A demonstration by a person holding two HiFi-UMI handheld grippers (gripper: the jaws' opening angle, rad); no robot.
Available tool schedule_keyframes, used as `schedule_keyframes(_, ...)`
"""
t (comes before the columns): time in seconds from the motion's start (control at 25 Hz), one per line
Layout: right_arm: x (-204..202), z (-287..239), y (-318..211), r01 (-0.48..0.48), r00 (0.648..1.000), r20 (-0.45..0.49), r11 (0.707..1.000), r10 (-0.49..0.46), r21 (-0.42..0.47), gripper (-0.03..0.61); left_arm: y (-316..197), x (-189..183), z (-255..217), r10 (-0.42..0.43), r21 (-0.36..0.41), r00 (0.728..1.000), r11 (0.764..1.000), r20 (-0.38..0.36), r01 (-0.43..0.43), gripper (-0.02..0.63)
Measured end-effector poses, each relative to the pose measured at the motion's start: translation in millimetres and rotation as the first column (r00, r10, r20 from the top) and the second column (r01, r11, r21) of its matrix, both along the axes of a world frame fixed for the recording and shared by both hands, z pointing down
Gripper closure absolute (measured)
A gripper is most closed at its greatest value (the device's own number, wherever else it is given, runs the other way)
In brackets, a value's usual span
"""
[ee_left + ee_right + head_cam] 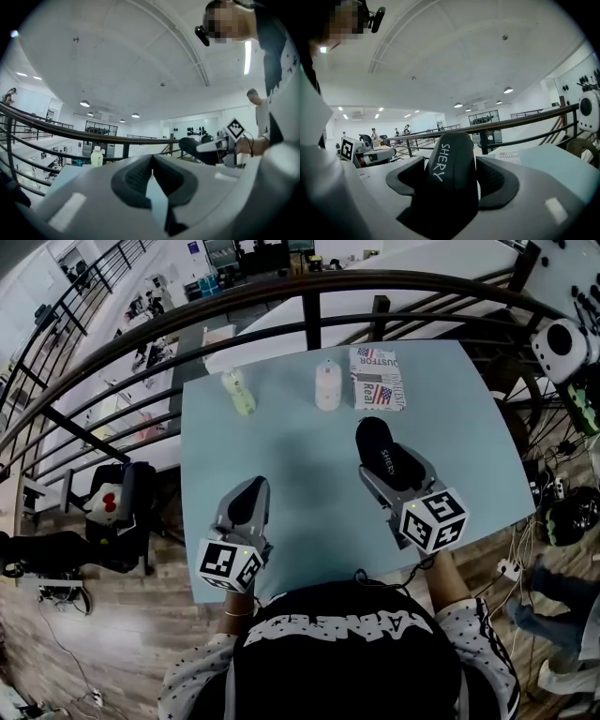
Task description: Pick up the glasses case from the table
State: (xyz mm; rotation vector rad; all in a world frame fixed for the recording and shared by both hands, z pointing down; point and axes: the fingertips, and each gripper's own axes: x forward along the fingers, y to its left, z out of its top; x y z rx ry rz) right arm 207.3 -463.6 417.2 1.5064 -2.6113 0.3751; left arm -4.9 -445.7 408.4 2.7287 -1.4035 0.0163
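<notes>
Head view, table: pale blue table (pixel 309 521) fills the frame's centre.
Right gripper (pixel 389 470): centre right, jaws clamped on the case's sides.
Left gripper (pixel 247 502): lower left of centre, jaws pressed together, nothing between.
Glasses case (pixel 377 442): black, lettered SHERY, between the right jaws.
Table's upper edge: green bottle (pixel 238 391), white bottle (pixel 327 384), printed packet (pixel 377 379).

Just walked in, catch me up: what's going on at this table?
A person works two handheld grippers over a blue table. The right gripper is shut on a black SHERY glasses case, seemingly raised off it. The left gripper is shut, empty. A green bottle, a white bottle and a printed box sit beyond.
</notes>
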Motion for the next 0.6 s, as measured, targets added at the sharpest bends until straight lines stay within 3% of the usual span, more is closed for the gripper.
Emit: schedule_keyframes(0.6,3.5,3.2,-1.3,0.002,1.0,0.004,1.0,-0.002,-0.004,0.222,-1.3,3.4,-0.7,-0.002,0.002,1.0,1.0,0.005,0.002,0.614)
